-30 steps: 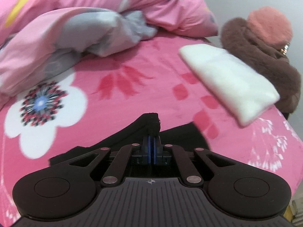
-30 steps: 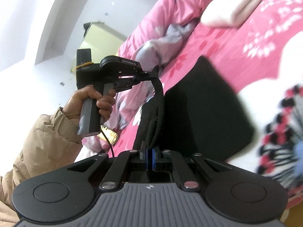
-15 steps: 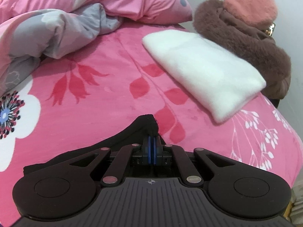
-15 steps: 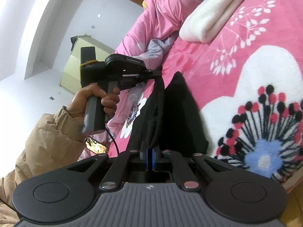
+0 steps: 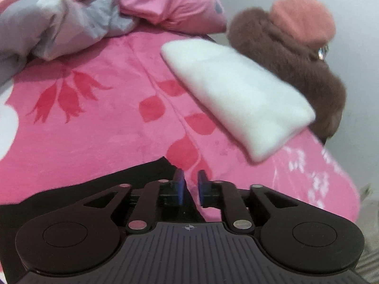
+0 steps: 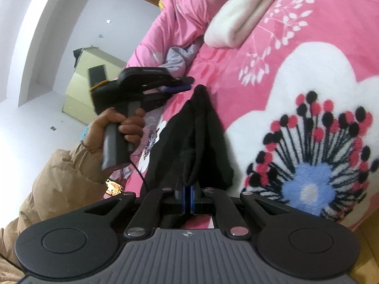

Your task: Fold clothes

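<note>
one black garment (image 6: 196, 139) pinched by right gripper (image 6: 188, 200) fingers; left gripper (image 5: 190, 185) fingers opening, nothing between.

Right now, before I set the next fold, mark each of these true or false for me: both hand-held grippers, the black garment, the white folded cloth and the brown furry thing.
1. The right hand-held gripper is clamped on the black garment. True.
2. The left hand-held gripper pinches the black garment. False: its jaws are opening and show only pink blanket between them.
3. The white folded cloth lies on the pink blanket beside the brown furry thing. True.
4. The white folded cloth lies on top of the black garment. False: they lie apart, with pink blanket between.
</note>
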Demonstrator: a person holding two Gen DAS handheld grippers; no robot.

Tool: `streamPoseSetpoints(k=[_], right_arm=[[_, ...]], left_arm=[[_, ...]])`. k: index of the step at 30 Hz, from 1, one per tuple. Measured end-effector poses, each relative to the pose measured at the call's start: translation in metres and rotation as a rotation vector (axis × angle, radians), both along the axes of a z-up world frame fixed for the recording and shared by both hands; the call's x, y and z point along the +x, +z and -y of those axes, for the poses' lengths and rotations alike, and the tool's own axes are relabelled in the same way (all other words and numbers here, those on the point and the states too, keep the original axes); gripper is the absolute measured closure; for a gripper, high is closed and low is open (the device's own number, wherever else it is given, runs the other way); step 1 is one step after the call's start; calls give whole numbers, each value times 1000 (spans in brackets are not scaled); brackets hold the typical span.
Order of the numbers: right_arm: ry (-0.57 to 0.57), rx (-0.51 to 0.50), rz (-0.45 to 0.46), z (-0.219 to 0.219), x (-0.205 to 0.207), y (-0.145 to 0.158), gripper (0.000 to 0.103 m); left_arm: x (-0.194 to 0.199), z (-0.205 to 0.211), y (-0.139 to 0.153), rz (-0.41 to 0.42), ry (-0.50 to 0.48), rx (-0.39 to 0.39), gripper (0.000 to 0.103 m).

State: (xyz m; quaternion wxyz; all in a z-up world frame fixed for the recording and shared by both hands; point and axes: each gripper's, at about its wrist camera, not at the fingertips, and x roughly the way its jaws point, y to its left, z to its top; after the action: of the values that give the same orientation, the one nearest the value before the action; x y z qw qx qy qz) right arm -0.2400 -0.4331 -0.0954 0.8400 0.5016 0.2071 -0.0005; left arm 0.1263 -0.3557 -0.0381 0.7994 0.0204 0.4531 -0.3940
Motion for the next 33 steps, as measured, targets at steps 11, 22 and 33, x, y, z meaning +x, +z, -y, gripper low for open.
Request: streamPoseSetpoints(k=[11, 22, 33], right_arm=[[2, -17, 7, 4, 6, 4, 100], [-31, -3, -51, 11, 14, -4, 97], [-80, 57, -66, 10, 3, -2, 97]], left_arm=[[-52, -138, 97, 110, 17, -65, 71], [-153, -266, 32, 268, 105, -33, 65], [-188, -274, -16, 243, 54, -28, 65]])
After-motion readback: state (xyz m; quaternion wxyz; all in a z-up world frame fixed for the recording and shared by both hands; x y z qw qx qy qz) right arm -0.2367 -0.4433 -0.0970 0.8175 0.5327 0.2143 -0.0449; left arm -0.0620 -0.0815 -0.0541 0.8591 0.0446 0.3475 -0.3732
